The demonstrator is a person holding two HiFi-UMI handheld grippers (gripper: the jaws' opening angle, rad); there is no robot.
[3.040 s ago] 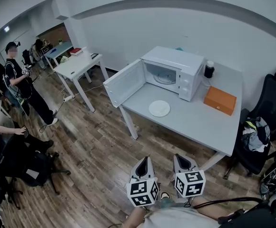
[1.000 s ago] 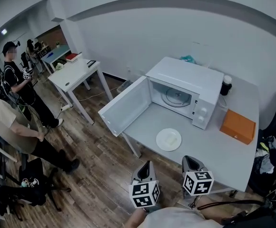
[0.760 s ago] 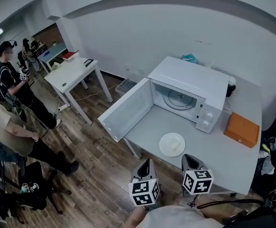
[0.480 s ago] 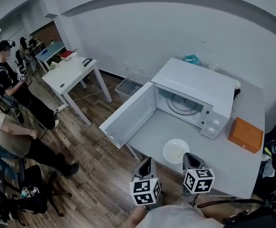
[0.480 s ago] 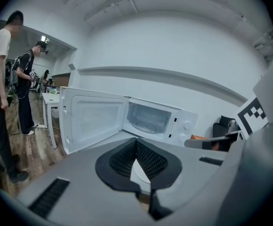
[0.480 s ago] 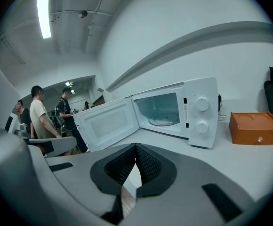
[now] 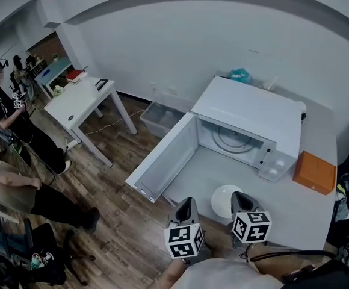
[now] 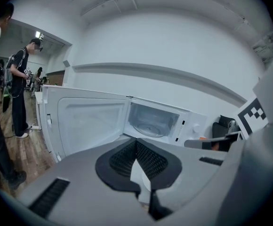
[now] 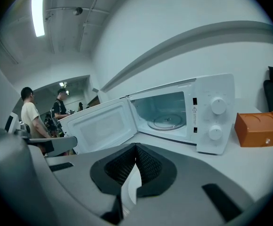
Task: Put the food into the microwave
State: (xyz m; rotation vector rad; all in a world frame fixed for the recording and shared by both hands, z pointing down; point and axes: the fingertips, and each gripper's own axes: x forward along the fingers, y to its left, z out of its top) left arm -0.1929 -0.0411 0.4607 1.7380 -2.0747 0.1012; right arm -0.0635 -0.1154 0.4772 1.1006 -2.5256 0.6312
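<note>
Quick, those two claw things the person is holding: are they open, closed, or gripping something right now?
Left grey two-jaw gripper: shut, nothing between its jaws.
Right grey two-jaw gripper: shut, nothing between its jaws.

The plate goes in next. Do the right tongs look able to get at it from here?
Probably yes: the plate lies on the table just ahead of the right tongs, with nothing between them. Their jaws are together, so they would need to open first.

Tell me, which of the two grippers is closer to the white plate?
The right gripper: the plate lies on the table right beside its tip. The left gripper is farther off, at the table's near edge.
</note>
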